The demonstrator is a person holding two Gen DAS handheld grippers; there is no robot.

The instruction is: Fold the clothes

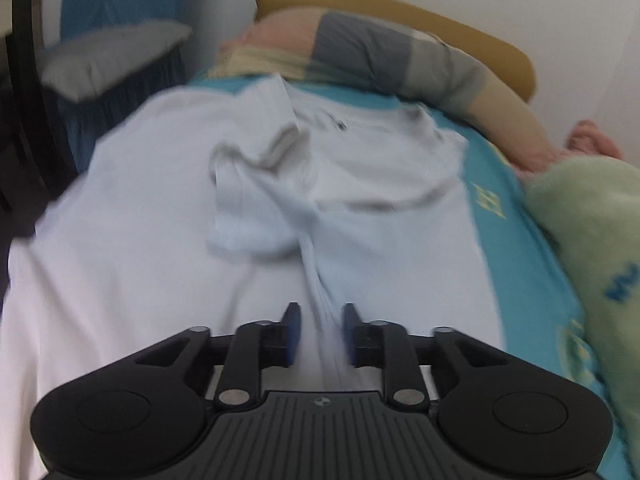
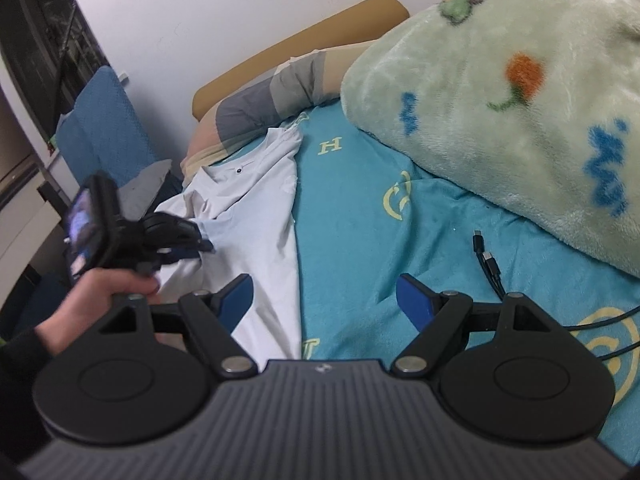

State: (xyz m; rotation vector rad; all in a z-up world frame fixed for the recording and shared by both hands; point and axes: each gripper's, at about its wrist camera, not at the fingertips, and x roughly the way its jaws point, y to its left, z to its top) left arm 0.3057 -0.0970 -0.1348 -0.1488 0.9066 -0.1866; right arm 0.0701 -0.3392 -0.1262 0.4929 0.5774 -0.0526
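A white T-shirt (image 1: 160, 280) lies spread on the teal bed sheet (image 2: 360, 220), collar toward the headboard. One sleeve (image 1: 248, 208) is folded onto its chest. A raised ridge of shirt fabric runs from that sleeve in between the blue pads of my left gripper (image 1: 322, 312); the jaws stand partly apart, and a gap shows beside the left pad. From the right wrist view, the left gripper (image 2: 204, 246) sits low over the T-shirt (image 2: 256, 208) near its left edge, held by a hand (image 2: 100, 292). My right gripper (image 2: 324, 292) hovers wide open above the shirt's right edge with nothing between its fingers.
A thick green blanket (image 2: 500, 100) is heaped on the right of the bed. A black cable (image 2: 490, 260) lies on the sheet beside it. A striped pillow (image 1: 400, 60) rests against the tan headboard (image 1: 400, 4). A grey cushion (image 1: 108, 60) sits off the bed's left side.
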